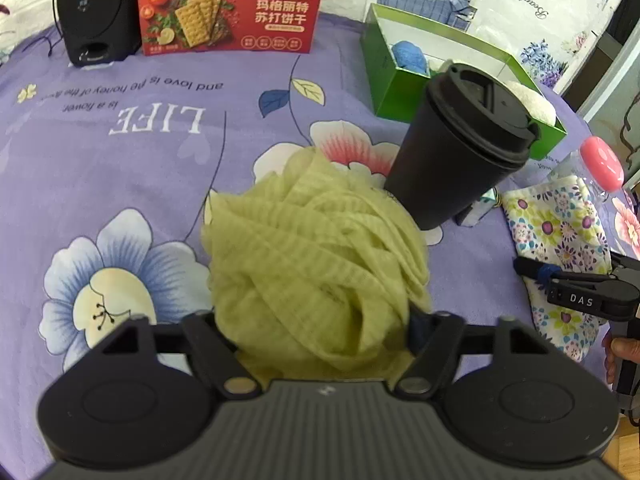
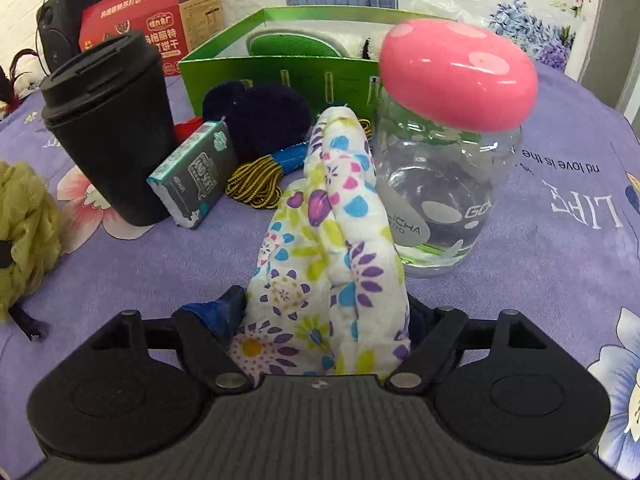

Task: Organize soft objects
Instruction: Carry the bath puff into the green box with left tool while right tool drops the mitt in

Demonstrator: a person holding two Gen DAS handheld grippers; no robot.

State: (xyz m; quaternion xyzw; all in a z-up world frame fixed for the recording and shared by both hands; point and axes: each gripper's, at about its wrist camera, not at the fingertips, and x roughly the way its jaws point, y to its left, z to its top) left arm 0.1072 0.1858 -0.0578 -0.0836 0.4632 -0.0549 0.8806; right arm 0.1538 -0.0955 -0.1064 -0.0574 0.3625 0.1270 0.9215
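Left wrist: green box (image 1: 394, 88) holds blue sponge (image 1: 409, 55).

Matte black ribbed claw (image 1: 316, 320) bodies (silver pivot screws, "DAS" lettering)

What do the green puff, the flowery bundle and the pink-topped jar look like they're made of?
Green puff: gathered nylon-type mesh, matte; the ribbed netting folds show.
Flowery bundle: soft printed cloth, probably cotton; it creases and droops.
Jar: clear glass or hard plastic, hard to tell, with glossy highlights. Its pink lid looks like smooth plastic.
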